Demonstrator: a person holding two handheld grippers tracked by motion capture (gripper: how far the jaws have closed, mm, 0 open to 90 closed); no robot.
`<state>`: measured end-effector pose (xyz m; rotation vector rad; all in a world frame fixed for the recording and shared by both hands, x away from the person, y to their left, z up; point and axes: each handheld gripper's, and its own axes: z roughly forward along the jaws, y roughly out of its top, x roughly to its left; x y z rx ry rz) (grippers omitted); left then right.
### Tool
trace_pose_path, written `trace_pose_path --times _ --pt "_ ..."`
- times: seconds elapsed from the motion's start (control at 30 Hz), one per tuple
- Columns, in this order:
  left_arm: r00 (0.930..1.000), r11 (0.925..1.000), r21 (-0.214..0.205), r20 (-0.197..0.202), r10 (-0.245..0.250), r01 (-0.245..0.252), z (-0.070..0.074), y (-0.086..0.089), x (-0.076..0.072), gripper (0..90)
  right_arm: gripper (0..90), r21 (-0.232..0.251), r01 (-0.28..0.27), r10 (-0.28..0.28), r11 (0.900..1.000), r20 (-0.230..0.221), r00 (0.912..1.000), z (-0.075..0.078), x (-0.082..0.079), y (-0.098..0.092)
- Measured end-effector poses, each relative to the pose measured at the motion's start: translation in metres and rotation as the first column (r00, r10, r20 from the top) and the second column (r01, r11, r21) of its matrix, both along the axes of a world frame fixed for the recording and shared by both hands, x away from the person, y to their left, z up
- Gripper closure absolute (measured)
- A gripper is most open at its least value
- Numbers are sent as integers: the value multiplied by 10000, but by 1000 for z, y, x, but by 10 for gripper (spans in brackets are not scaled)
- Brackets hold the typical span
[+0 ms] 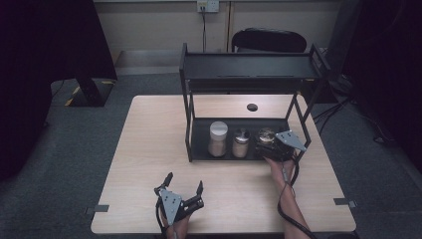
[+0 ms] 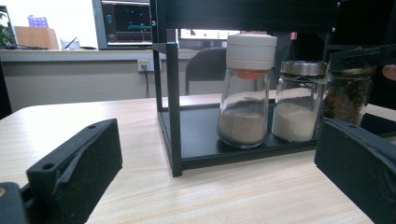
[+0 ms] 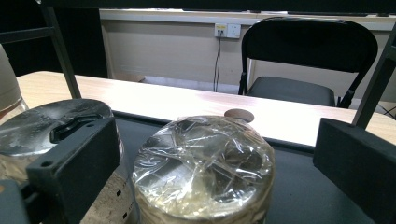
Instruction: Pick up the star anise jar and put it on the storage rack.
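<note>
A black two-tier rack (image 1: 249, 69) stands on the wooden table (image 1: 149, 149). Its lower shelf holds three jars in a row: a white-lidded jar (image 1: 218, 138) of tan powder, a metal-lidded jar (image 1: 241, 143) of pale powder, and a jar with a plastic-wrapped top (image 1: 265, 134) and dark contents. My right gripper (image 1: 266, 144) reaches into the shelf from the front. Its jaws stand wide on either side of the wrapped jar (image 3: 203, 163), with gaps on both sides. My left gripper (image 1: 184, 181) rests open near the table's front edge, pointing at the rack, nothing between its jaws.
The rack's front left post (image 2: 173, 107) rises between my left gripper and the jars. A round dark hole (image 1: 252, 107) marks the table behind the rack. A black chair (image 3: 308, 60) stands beyond the far edge, below a wall socket (image 1: 207, 6).
</note>
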<state>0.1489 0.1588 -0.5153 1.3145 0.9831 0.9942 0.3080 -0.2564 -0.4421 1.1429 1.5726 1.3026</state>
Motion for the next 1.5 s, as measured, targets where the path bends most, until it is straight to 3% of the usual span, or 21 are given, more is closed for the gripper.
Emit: trace_pose_path --times 0.57,1.03,1.5 --pt "10000 10000 3 5 11 -11 0 0 0 3 1 531 -219 201 9984 338 9992 7 -8 -6" --pt "10000 10000 1 6 24 -24 0 0 0 3 0 395 -262 244 9989 453 9987 17 -14 -2" --pt "10000 10000 1 3 25 -25 0 0 0 3 0 666 -31 4 9978 395 9992 20 -23 -1"
